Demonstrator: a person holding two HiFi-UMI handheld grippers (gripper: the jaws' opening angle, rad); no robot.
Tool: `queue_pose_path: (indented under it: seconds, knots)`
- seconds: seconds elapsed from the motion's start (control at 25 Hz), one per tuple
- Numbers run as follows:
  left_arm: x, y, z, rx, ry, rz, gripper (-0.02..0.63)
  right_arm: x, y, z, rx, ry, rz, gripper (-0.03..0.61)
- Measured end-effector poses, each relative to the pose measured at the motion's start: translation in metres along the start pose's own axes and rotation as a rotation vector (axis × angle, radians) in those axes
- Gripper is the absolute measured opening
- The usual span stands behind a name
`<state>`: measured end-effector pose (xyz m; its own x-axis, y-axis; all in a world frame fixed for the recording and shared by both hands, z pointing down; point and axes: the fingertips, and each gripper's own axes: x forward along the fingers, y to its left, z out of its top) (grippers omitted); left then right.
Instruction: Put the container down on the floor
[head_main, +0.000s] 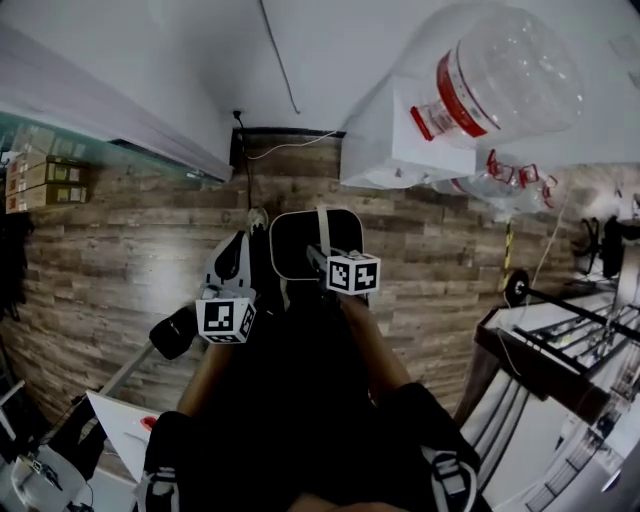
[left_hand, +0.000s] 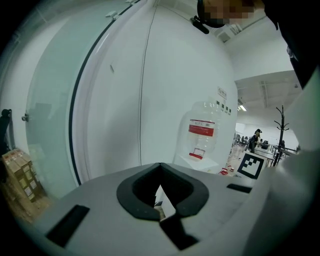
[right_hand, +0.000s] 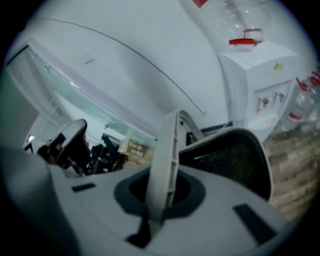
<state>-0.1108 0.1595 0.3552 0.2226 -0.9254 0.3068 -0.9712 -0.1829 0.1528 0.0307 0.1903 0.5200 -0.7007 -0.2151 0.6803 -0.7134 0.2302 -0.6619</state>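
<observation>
Black container (head_main: 296, 248) hangs by its pale handle (right_hand: 167, 150), pinched tight in right gripper (right_hand: 155, 205), likely for lowering onto plank floor (head_main: 120, 260) | left gripper (left_hand: 161, 200), eight o'clock, closed, apparently empty.

Left forearm (head_main: 203, 378) and right forearm (head_main: 377, 352) reaching forward, side by side. Left gripper (left_hand: 161, 196) pointing slightly downward, jaws sitting closed together. Right gripper (right_hand: 158, 199) tilting down more steeply, jaws clamping white handle (right_hand: 167, 150).
</observation>
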Motion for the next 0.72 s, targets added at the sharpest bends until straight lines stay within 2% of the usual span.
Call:
queue_pose_path:
  seconds: [0.16, 0.48, 0.72]
  knots:
    - [0.042, 0.019, 0.003, -0.007, 0.022, -0.067, 0.026, 0.016, -0.008, 0.012, 0.052, -0.014, -0.021, 0.032]
    - [0.115, 0.054, 0.012, 0.028, 0.056, -0.145, 0.026, 0.066, -0.034, 0.046, 0.134, -0.029, -0.066, 0.032]
    - [0.150, 0.065, 0.009, 0.024, 0.070, -0.167, 0.026, 0.114, -0.063, 0.077, 0.121, -0.005, -0.103, 0.032]
